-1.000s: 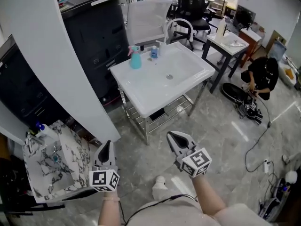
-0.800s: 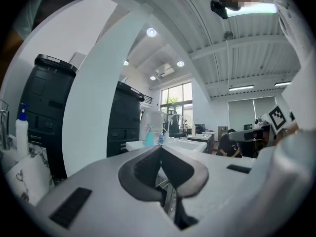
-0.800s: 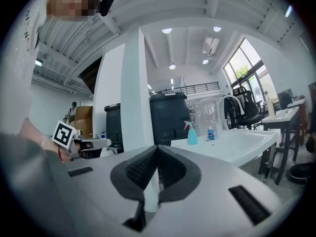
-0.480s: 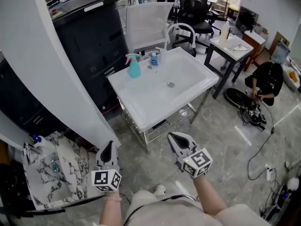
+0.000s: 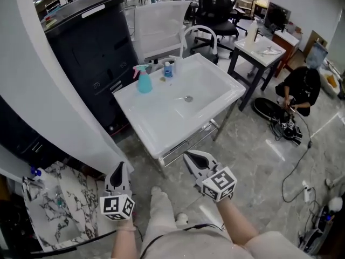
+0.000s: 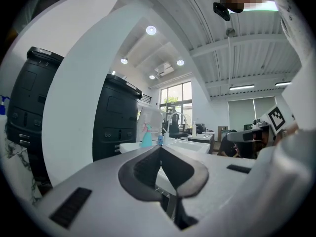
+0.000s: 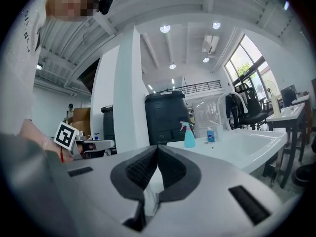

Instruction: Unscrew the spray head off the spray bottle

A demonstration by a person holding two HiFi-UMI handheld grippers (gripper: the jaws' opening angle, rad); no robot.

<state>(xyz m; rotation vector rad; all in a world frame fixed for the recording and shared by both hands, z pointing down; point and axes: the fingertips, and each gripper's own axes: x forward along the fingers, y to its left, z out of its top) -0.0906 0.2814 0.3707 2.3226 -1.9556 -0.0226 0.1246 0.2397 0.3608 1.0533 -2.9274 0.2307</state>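
Note:
A teal spray bottle [image 5: 144, 81] with a pink spray head stands upright at the back left of a white sink table [image 5: 161, 123]. It also shows far off as the spray bottle [image 6: 146, 137] in the left gripper view and the spray bottle [image 7: 189, 136] in the right gripper view. My left gripper [image 5: 120, 168] hangs low at the left, shut and empty. My right gripper [image 5: 192, 156] is near the sink table's front edge, also shut with nothing in it. Both are well short of the bottle.
A small blue bottle [image 5: 168, 69] stands beside the spray bottle. A white pillar [image 5: 59, 85] and a black cabinet [image 5: 97, 53] are at the left, a marble-topped stand [image 5: 59, 209] below them. A white chair [image 5: 159, 28], a side table [image 5: 259, 50] and a crouching person [image 5: 302, 88] lie beyond.
The view has moved closer to the sink table, which has shifted left and down in the head view. Both grippers remain shut and hold the same places in the frame.

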